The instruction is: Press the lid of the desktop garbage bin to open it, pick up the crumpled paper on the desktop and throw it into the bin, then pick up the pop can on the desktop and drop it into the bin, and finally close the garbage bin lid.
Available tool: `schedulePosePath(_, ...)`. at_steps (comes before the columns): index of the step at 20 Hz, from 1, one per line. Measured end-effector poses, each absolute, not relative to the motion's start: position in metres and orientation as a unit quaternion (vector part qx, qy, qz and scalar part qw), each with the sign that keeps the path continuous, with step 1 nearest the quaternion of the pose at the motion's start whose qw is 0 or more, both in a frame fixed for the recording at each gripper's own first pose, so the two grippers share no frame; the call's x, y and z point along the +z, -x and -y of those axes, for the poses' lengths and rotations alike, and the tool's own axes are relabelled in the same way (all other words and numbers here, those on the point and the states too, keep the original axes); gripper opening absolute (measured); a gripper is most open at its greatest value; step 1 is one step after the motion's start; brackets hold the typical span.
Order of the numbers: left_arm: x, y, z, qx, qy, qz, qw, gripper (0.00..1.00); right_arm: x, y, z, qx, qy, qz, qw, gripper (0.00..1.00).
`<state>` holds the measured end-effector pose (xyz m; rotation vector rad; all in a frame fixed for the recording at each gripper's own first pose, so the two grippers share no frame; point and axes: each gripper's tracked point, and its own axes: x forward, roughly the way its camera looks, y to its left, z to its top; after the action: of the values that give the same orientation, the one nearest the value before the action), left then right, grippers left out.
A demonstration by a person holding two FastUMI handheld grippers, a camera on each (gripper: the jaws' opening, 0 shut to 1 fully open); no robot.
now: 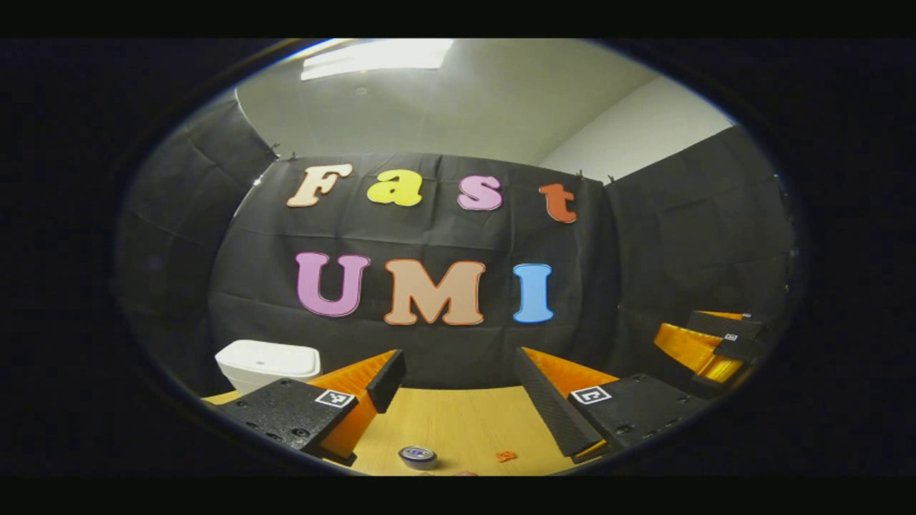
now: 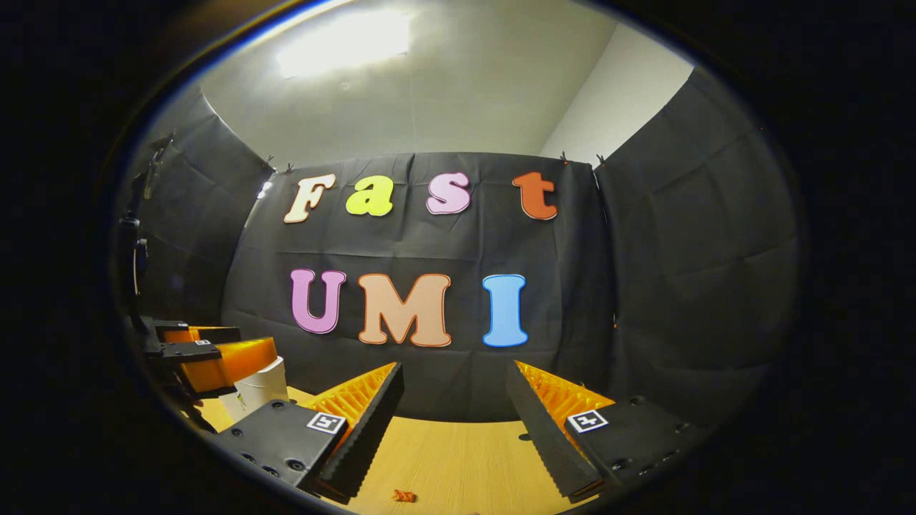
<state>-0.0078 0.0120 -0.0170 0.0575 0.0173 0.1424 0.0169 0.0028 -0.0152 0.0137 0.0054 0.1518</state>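
A white desktop bin with its lid down stands at the back left of the wooden table; the right gripper view catches part of the bin behind the other gripper. The top of a pop can shows near the table's front edge, below and between my left gripper's fingers. My left gripper is open and empty, held above the table. My right gripper is open and empty too. The right gripper shows at the far right of the left gripper view, and the left gripper at the left of the right gripper view.
A small orange scrap lies on the table to the right of the can; the orange scrap also shows low in the right gripper view. Black cloth walls close the booth behind and on both sides.
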Motion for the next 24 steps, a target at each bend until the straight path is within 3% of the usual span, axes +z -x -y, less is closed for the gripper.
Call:
schedulePosePath(4, -0.012, 0.012, -0.028, 0.103, -0.032, -0.006, 0.994, 0.93, -0.022, -0.022, -0.006, 0.095, -0.015, -0.009, 0.995, 0.96)
schedulePosePath(5, -0.008, 0.013, -0.037, 0.113, -0.037, -0.003, 0.993, 0.98, -0.024, -0.022, -0.008, 0.100, -0.017, -0.011, 0.995, 0.96)
schedulePosePath(7, 0.005, 0.015, -0.059, 0.133, -0.057, 0.009, 0.989, 0.93, -0.028, -0.026, -0.009, 0.100, -0.018, -0.013, 0.995, 0.96)
schedulePosePath(9, 0.019, 0.015, -0.082, 0.146, -0.073, 0.022, 0.986, 0.98, -0.032, -0.028, -0.013, 0.096, -0.021, -0.020, 0.995, 0.96)
schedulePosePath(12, 0.032, 0.011, -0.129, 0.164, -0.089, 0.029, 0.982, 0.88, -0.028, -0.032, -0.023, 0.080, -0.028, -0.022, 0.996, 0.96)
schedulePosePath(15, 0.037, 0.005, -0.191, 0.195, -0.089, 0.031, 0.976, 0.45, -0.032, -0.032, -0.037, 0.063, -0.018, -0.028, 0.997, 0.96)
schedulePosePath(20, -0.001, -0.009, -0.280, 0.227, -0.071, -0.011, 0.971, 0.27, -0.038, -0.024, -0.060, 0.036, 0.006, -0.043, 0.998, 0.96)
schedulePosePath(24, -0.062, -0.018, -0.321, 0.238, -0.038, -0.061, 0.969, 0.00, -0.043, -0.021, -0.085, 0.026, 0.028, -0.057, 0.998, 0.96)
